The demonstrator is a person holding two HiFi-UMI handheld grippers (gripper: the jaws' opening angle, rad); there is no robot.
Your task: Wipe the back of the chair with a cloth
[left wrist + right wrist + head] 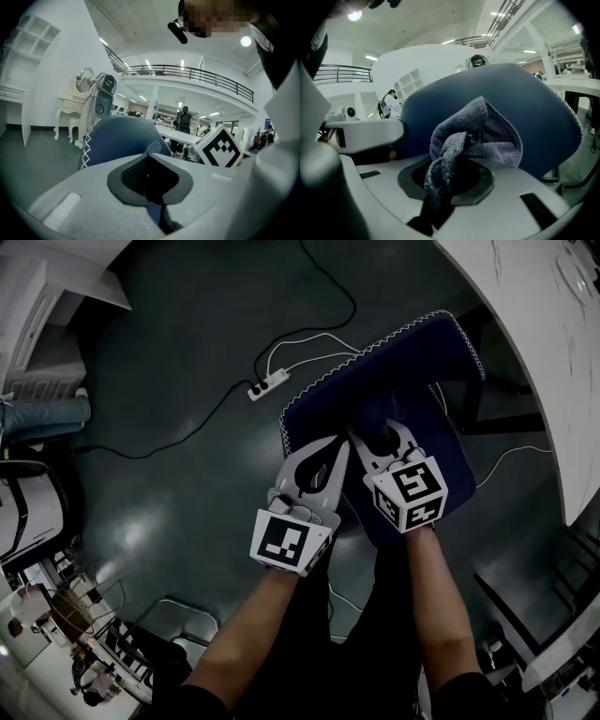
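Navy upholstered chair point(394, 371) with white stitched edging, used here as the reference for everything else. Pinched firmly between the closed jaws of the right gripper point(382, 435): a grey terry cloth point(474, 136), bunched and folded over, its loose part bulging up past the jaw ends. Cloth held right in front of the chair's curved back; actual contact with the upholstery not possible to confirm. Just beside it, on the person's left and likewise close over the chair's back: the left gripper point(330, 454), jaws brought together with nothing gripped, only a thin dark seam between them. Both grippers aimed at the chair, side by side and nearly touching each other. On the dark floor point(187, 334), well apart from the chair on the left gripper's side: a white power strip point(266, 386), with cables point(187, 432) trailing away from it. On the chair's opposite side, near it: the curved edge of a white table point(525, 343). Far behind the chair in the left gripper view: a standing person point(183, 121) and a white dressing table point(70, 105).
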